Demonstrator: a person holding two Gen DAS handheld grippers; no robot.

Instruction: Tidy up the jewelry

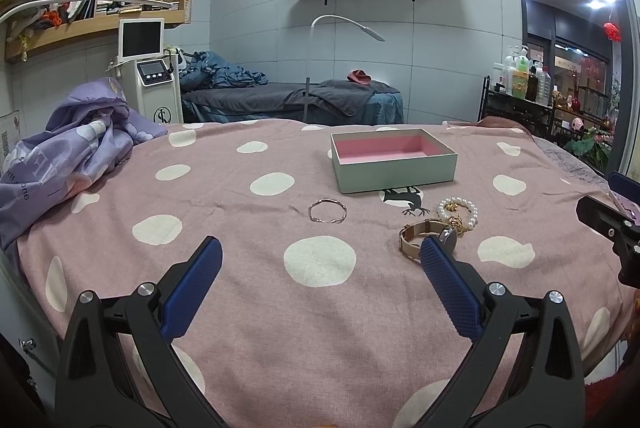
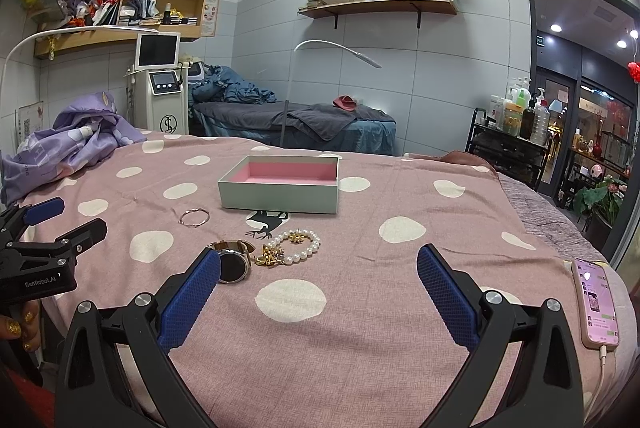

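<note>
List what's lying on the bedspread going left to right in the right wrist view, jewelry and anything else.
Purple cloth → thin ring bangle → watch → gold chain → pearl bracelet → phone. The box sits farther back, spanning above the bangle-to-bracelet stretch, so I left it out of the order.

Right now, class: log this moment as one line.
left tool: open, empty | right tool: open, empty | box: empty | bangle, watch, pearl bracelet: on bedspread
</note>
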